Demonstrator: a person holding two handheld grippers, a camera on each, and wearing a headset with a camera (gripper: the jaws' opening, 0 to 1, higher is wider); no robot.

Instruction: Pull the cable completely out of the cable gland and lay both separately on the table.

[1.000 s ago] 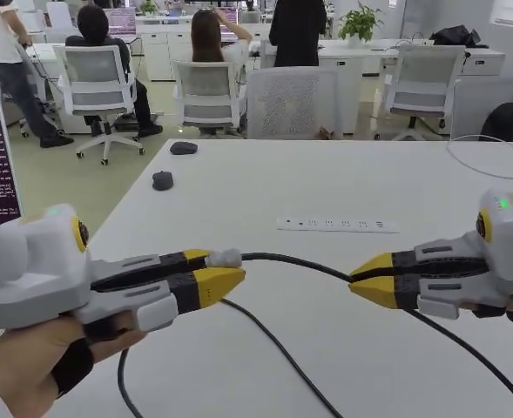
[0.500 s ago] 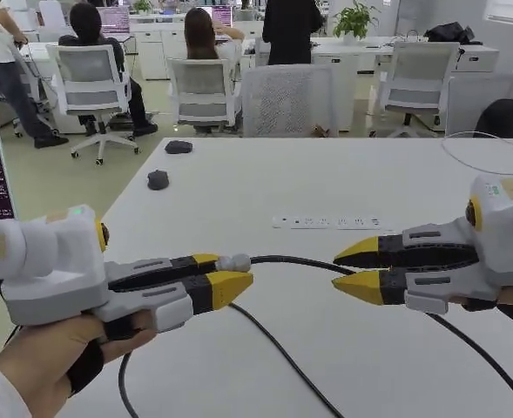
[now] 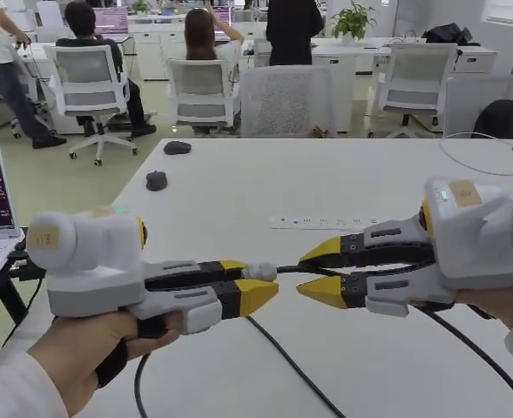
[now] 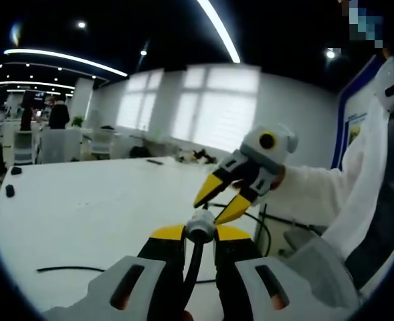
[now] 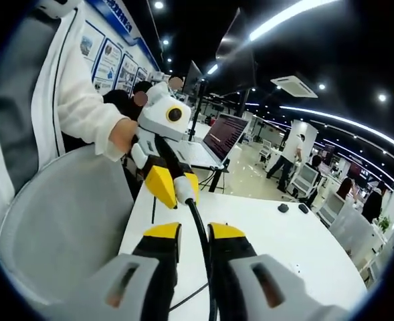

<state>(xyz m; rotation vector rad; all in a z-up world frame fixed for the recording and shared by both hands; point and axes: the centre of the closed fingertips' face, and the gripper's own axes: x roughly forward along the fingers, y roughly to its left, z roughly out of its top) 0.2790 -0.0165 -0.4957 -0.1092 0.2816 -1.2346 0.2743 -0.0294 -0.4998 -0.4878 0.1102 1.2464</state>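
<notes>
1. Tabletop (image 3: 343, 174): white and broad, lying beneath both claws. It is where both task items are to end up, and neither lies there on its own yet. A white power strip (image 3: 326, 224) sits further back, well apart from the work.

2. Cable (image 5: 198, 231): black and long. One run leaves the gland and passes straight across between the jaws of the right claw, then goes on toward the person's right. More slack appears to rest on the tabletop below the left claw. The cable is not withdrawn; it is still threaded through the gland.

3. Left claw (image 3: 258, 279): clamped on the cable gland and held above the tabletop. The gland's head pokes out past the yellow tips. In the left gripper view the cable runs back between the jaws.

4. Right claw (image 3: 301, 275): faces the left claw tip to tip, near it but not touching. The jaws stand a narrow gap apart and straddle the cable just beside the gland. No clamp on the cable is visible.

5. Cable gland (image 3: 260, 272): small, pale grey and round, held in the air in the left claw with the cable through it.
   - Progress, as a judgement: early.
   - Done: the gland is secured and the right claw is lined up on the cable.
   - Left: grip the cable, draw the two apart until the cable's end clears the gland, then lay each down separately on the tabletop.
</notes>
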